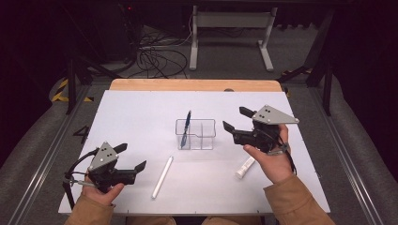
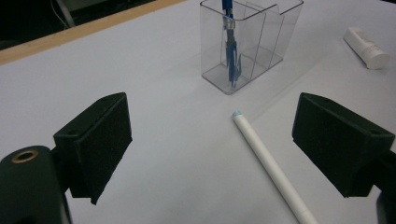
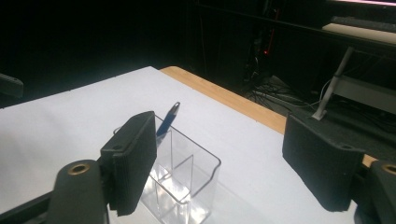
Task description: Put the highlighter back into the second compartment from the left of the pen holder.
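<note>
Here the right gripper (image 1: 233,120) is held above the table (image 1: 131,108), just to the right of the clear holder (image 1: 196,134). Its jaws stand wide apart and nothing is between them. In the right gripper view the holder (image 3: 187,182) sits low in front of the jaws, near the left one, and the blue pen (image 3: 167,120) rises out of it behind that jaw. The blue pen (image 1: 186,127) stands tilted in the left compartment of the holder, as the high view shows it; the other compartments look empty. A short white tube (image 1: 245,167) lies on the table under the right hand (image 1: 272,161), just below the wrist, not touched by the jaws.

The left gripper (image 1: 130,157) is low at the near left part of the table, and its jaws are also wide open and hold nothing. In the left gripper view a long white pen (image 2: 273,168) lies on the table between the two jaws, closer to the right one, and no pad touches it. Ahead of these jaws stands the holder (image 2: 261,46) with the blue pen (image 2: 229,46) inside, and the white tube (image 2: 368,47) lies farther to the right. In the high view the white pen (image 1: 162,176) lies just to the right of the left gripper.
</note>
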The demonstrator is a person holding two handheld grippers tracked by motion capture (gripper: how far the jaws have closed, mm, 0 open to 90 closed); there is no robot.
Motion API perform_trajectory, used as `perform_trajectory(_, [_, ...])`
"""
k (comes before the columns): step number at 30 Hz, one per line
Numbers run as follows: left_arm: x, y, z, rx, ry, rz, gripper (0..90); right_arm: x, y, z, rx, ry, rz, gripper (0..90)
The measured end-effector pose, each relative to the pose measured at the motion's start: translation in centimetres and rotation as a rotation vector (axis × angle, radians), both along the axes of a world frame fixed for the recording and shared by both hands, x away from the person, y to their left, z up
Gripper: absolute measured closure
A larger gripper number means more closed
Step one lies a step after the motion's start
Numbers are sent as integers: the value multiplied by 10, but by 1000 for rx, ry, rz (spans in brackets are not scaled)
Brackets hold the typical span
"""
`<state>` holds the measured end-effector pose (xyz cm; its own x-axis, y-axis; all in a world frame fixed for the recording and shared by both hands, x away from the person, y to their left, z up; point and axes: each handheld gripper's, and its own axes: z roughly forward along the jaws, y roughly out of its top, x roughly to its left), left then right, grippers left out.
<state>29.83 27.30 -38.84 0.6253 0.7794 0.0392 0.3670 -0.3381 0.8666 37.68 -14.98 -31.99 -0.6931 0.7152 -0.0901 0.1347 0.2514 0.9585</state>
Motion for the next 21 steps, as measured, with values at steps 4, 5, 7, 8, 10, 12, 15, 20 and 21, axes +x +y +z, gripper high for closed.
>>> perform_trajectory(4, [4, -7, 2, 13, 27, -12, 129, -4, -11, -5, 15, -6, -14, 258])
perform_trajectory(5, [5, -8, 3, 21, 32, -14, 129, -5, -14, -7, 16, -7, -18, 257])
perform_trajectory(7, [7, -13, 5, 24, 44, -21, 130, -6, -20, -10, 29, -4, -26, 254])
perform_trajectory(8, [8, -14, 5, 29, 51, -22, 131, -6, -23, -12, 36, 1, -26, 251])
perform_trajectory(10, [11, -19, 6, 36, 68, -23, 134, -7, -27, -16, 40, 5, -33, 243])
perform_trajectory(12, [13, -22, 7, 40, 73, -24, 134, -8, -32, -21, 41, 15, -37, 240])
perform_trajectory(15, [16, -27, 7, 9, 112, -37, 128, -9, -39, -28, 42, 25, -45, 231])
perform_trajectory(20, [19, -33, 10, 29, 115, -43, 128, -14, -53, -41, 40, 39, -41, 213])
perform_trajectory(21, [19, -35, 10, 38, 113, -42, 129, -14, -55, -42, 38, 42, -40, 213])
